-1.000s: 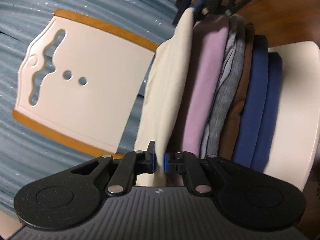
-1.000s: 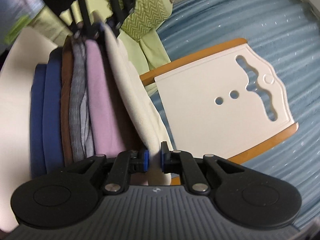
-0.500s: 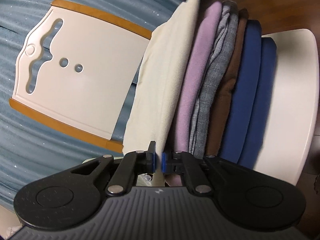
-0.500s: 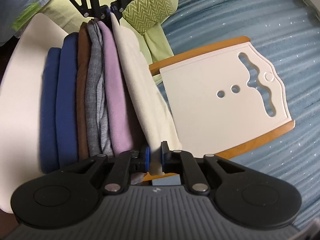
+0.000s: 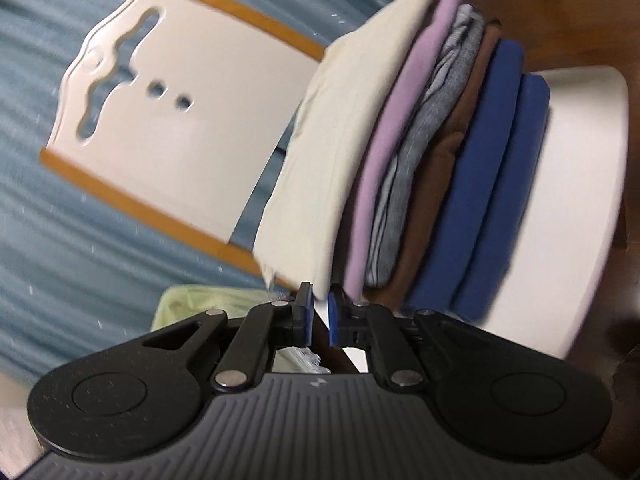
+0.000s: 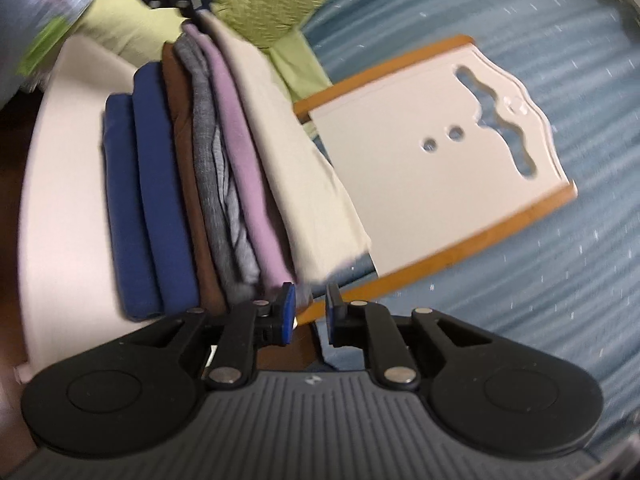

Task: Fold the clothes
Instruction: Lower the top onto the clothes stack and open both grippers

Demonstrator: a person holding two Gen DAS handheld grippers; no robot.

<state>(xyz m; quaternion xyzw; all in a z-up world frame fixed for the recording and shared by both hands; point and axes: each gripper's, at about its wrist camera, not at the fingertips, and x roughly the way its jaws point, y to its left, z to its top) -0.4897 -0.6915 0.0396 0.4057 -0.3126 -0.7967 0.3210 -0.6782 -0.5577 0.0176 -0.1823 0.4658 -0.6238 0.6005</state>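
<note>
Blue ribbed bedspread backs both opening claws, left claw and right claw, each straddling the folded cream cloth unpressed.

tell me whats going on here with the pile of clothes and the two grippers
A person holding a gripper in each hand is finishing a stack of folded clothes on a white stool. The cream garment lies on top, above lilac, grey, brown and blue ones. The left gripper and right gripper sit at opposite ends of it, jaws opening, letting its edge go. The white folding board lies beside the stack on the blue bedspread.
</note>
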